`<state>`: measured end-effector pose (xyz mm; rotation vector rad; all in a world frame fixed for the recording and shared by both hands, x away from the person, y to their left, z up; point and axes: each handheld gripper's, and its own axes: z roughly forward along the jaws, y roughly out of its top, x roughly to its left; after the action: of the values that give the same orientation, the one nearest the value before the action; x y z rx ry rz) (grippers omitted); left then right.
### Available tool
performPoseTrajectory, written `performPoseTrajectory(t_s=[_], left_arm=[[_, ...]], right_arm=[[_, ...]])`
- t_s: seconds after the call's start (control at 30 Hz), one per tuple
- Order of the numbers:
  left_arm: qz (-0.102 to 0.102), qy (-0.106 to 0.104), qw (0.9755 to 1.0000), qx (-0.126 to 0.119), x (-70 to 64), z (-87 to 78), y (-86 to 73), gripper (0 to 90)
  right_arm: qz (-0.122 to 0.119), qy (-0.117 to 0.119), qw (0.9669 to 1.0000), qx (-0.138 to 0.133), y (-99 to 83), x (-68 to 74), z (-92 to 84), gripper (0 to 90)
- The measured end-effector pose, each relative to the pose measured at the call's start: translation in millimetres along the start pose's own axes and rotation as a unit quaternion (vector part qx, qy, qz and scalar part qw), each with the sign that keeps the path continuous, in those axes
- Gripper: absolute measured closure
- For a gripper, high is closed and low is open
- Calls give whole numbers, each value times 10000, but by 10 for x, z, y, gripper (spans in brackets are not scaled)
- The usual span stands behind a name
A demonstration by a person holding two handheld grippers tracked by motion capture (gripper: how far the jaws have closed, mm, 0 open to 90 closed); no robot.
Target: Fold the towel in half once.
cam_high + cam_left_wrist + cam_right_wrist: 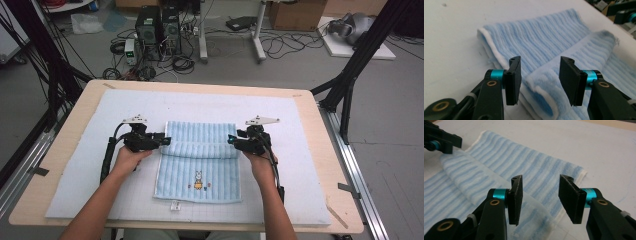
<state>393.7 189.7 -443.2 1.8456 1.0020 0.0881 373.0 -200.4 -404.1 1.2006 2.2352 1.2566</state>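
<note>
A light blue striped towel [200, 170] with a small rabbit picture [198, 181] lies in the middle of the mat. Its far part is folded toward me, and the fold edge [200, 149] runs between the two grippers. My left gripper [167, 141] sits at the left end of that fold, jaws apart, with the towel's folded edge [541, 82] lying loose between and below them. At the right end is my right gripper [231, 140], also open over the towel [524, 162], its pads [571, 197] touching nothing.
The towel rests on a pale blue gridded mat [75, 165] on a wooden table [320, 150]. A small white tag [175, 205] lies at the towel's near edge. Black frame legs [350, 75] flank the table; computers and cables [155, 35] are on the floor beyond.
</note>
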Motion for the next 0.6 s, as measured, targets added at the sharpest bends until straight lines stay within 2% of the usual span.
performPoseTrajectory(t_s=[0.07, 0.17, 0.23, 0.3, 0.4, 0.47, 0.5, 0.6], left_arm=[[31, 121, 9998, 183, -23, 19, -6, 564], [203, 322, 9983, 450, -66, 47, -21, 676], [284, 377, 9978, 466, -86, 42, -28, 809], [299, 346, 9980, 431, -99, 27, -26, 831], [333, 297, 9988, 215, -128, -16, -37, 834], [343, 261, 9989, 164, -138, -53, -54, 834], [329, 227, 9992, 92, -147, -73, -70, 834], [332, 145, 9993, -4, -179, -128, -83, 834]], right_arm=[[-52, 3, 10000, 63, 1, 28, -7, 534], [-128, -46, 9996, 248, -17, 38, 15, 531], [-63, -56, 9990, 444, -37, 31, 45, 539], [-44, -42, 9983, 575, -85, 23, 84, 572], [-26, -16, 9967, 812, -195, -15, 152, 637], [92, 73, 9971, 756, -258, -48, 140, 765], [65, 125, 9973, 724, -276, -61, 119, 814], [-49, 198, 9975, 681, -310, -52, 66, 888]])
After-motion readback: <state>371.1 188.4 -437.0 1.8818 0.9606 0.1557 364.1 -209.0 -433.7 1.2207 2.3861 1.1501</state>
